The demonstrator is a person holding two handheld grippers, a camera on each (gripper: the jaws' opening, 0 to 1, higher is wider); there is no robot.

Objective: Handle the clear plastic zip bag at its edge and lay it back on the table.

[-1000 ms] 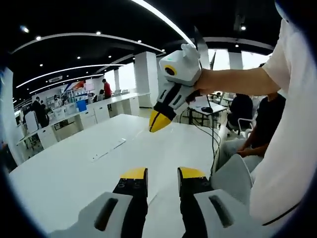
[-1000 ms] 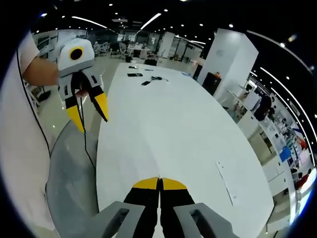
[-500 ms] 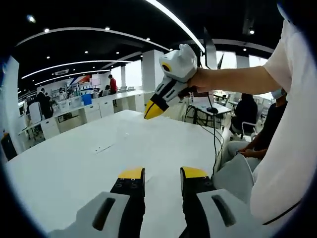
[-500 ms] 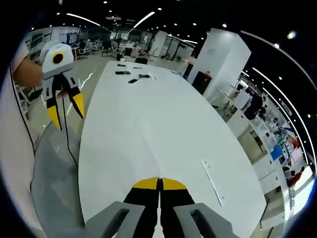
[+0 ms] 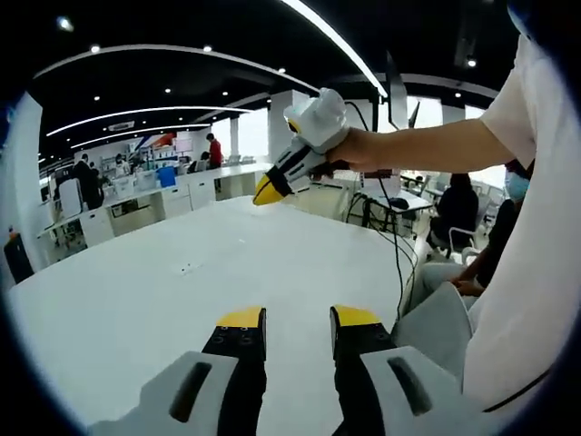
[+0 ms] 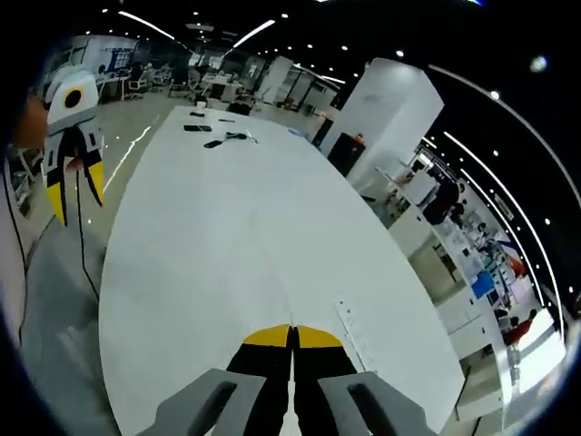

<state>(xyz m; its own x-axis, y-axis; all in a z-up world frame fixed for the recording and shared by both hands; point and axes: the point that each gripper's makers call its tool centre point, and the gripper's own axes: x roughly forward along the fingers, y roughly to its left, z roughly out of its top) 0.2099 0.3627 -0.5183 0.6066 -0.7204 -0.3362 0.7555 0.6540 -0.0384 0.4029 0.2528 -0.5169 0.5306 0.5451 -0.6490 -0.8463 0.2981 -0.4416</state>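
The clear zip bag lies flat on the white table (image 6: 209, 236). I can make out little more than its pale zip strip (image 6: 350, 329), just right of my right gripper's tips, and faint marks of the bag (image 5: 186, 268) in the left gripper view. My right gripper (image 6: 292, 334) is shut, with nothing visible between its yellow tips. A hand holds that right gripper (image 5: 264, 192) up in the air above the table's far part. My left gripper (image 5: 299, 318) stands open over the near table edge with nothing in it. That left gripper (image 6: 74, 194) hangs off the table's left side.
Small dark items (image 6: 211, 141) lie at the table's far end. A white pillar (image 6: 381, 118), desks and people (image 5: 83, 177) stand beyond the table. A cable (image 5: 396, 259) hangs at the person's side, and seated people (image 5: 454, 204) are behind.
The right gripper has swung further left and away in the left gripper view. In the right gripper view the zip strip now lies closer to the tips, and the left gripper sits nearer the left rim.
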